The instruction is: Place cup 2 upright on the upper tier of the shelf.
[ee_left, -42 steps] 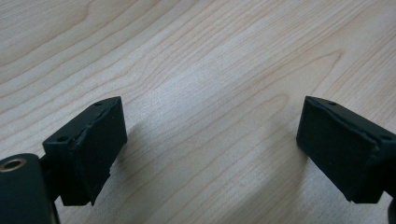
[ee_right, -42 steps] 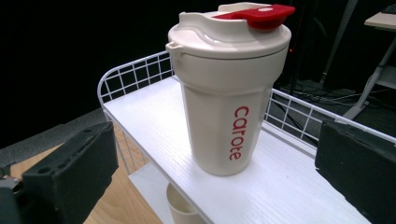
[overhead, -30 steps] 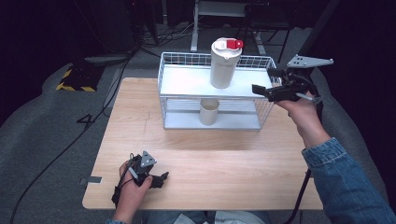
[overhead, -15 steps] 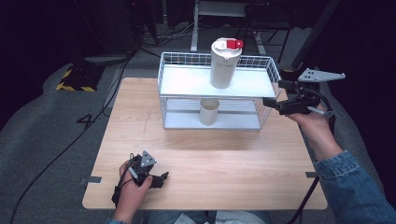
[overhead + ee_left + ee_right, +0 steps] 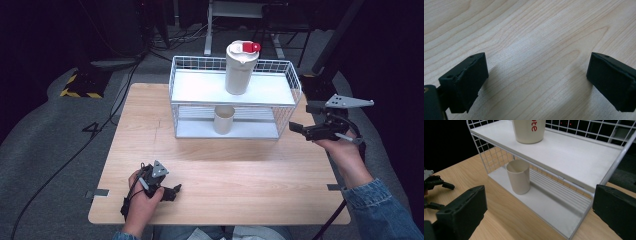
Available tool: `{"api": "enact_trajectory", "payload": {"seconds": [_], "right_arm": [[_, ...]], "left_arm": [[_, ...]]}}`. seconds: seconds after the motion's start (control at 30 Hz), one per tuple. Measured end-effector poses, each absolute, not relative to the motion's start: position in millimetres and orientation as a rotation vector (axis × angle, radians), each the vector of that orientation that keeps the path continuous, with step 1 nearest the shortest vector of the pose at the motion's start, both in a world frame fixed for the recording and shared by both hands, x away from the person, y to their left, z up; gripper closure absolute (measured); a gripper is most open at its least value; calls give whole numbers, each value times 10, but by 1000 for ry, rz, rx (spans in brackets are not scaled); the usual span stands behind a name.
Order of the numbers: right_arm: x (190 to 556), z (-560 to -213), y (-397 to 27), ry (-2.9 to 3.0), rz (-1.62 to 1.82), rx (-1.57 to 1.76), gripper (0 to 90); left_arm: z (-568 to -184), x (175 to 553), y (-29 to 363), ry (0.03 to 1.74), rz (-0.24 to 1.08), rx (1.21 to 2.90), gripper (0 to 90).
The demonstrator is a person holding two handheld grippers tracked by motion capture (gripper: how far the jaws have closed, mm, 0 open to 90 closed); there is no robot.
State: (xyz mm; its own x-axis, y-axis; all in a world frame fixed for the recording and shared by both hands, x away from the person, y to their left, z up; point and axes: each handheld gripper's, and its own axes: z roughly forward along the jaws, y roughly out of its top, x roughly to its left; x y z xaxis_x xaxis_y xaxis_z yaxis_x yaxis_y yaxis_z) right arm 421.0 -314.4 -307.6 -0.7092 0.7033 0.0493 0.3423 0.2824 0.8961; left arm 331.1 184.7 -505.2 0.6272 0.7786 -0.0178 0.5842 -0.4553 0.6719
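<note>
The left gripper [image 5: 172,191] rests low at the near edge of the table [image 5: 240,165], held in the left hand [image 5: 142,195]; its jaws stand wide apart over bare wood with nothing between them, and they have just been opening. Farther off, at the table's right edge, the right gripper [image 5: 296,129] is held level in the right hand [image 5: 345,152], jaws spread and empty, pointing at the right end of the white wire rack [image 5: 285,82]. The cup [image 5: 224,119] stands upright on the rack's lower shelf, under the upper shelf, near the middle and well apart from the right gripper; in the right gripper view the cup [image 5: 518,177] sits ahead and a little left of the gap between the jaws, with the open side of the rack facing the gripper. On the upper shelf, right above the cup, stands the tall canister [image 5: 241,67] with a red lid. Against the earlier frames, the right gripper has dropped from the level of the upper shelf to about that of the lower one and moved nearer the person; the left hand, the cup and the canister sit as before
</note>
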Motion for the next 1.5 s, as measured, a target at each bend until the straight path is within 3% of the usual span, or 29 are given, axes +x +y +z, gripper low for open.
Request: {"api": "enact_trajectory", "payload": {"seconds": [1.5], "right_arm": [[3808, -4585, -3276, 2305, 1153, 1153, 0]], "left_arm": [[-5054, 3314, 1845, 1060, 386, 2200, 33]]}}
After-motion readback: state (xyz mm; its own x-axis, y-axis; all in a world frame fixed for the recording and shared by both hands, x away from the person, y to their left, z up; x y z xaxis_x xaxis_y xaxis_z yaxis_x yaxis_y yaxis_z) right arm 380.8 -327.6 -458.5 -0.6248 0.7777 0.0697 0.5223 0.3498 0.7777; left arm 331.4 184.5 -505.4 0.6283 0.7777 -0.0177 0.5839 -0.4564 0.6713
